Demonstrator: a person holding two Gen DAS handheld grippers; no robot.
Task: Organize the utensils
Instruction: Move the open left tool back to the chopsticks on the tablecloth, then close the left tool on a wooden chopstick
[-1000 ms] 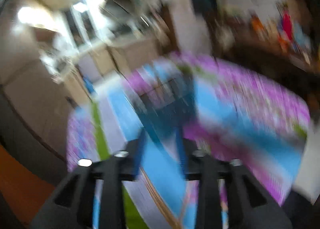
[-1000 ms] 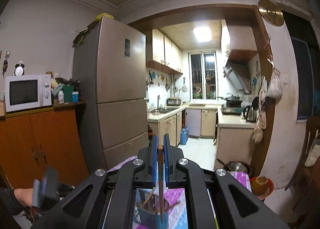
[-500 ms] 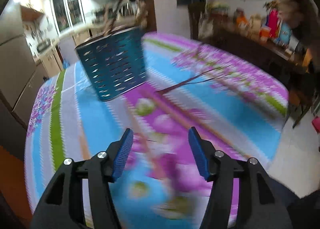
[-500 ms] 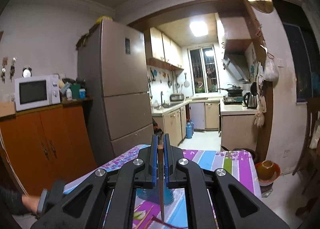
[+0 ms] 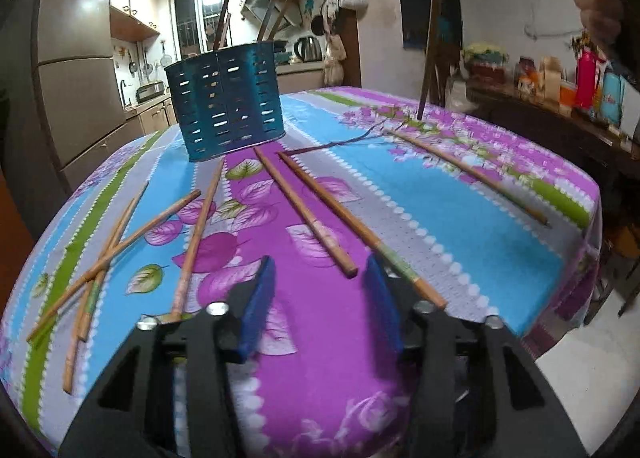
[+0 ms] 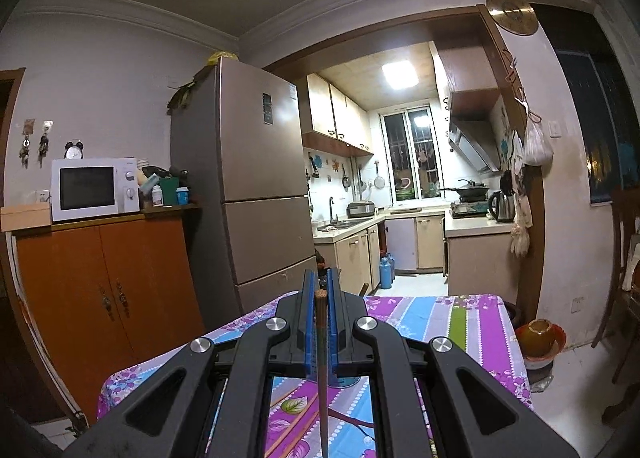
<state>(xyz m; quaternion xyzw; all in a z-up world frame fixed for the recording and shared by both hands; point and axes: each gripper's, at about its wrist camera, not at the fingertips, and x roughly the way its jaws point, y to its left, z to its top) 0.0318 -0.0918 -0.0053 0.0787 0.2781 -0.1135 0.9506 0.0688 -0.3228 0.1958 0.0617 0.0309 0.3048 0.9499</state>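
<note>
A perforated teal utensil holder point(image 5: 226, 102) stands on the floral tablecloth point(image 5: 440, 194) with several chopsticks in it. Several wooden chopsticks point(image 5: 306, 214) lie loose on the cloth in front of it. My left gripper point(image 5: 320, 274) is open and empty, low over the cloth, its blue fingers either side of two chopstick ends. My right gripper point(image 6: 320, 290) is shut on a dark chopstick point(image 6: 322, 370) that hangs straight down. In the left wrist view that chopstick point(image 5: 430, 38) stands upright over the far right of the table.
A lone chopstick point(image 5: 468, 174) lies at the right of the cloth. A crossed pile of chopsticks point(image 5: 108, 246) lies at the left. A side table with bottles point(image 5: 568, 86) stands to the right. A fridge point(image 6: 248, 194) and orange cabinet point(image 6: 108, 278) stand beyond the table.
My left gripper has swung down and settled low over the loose chopsticks, opening on the way. My right gripper has lifted with its chopstick, and the holder has dropped out of its view.
</note>
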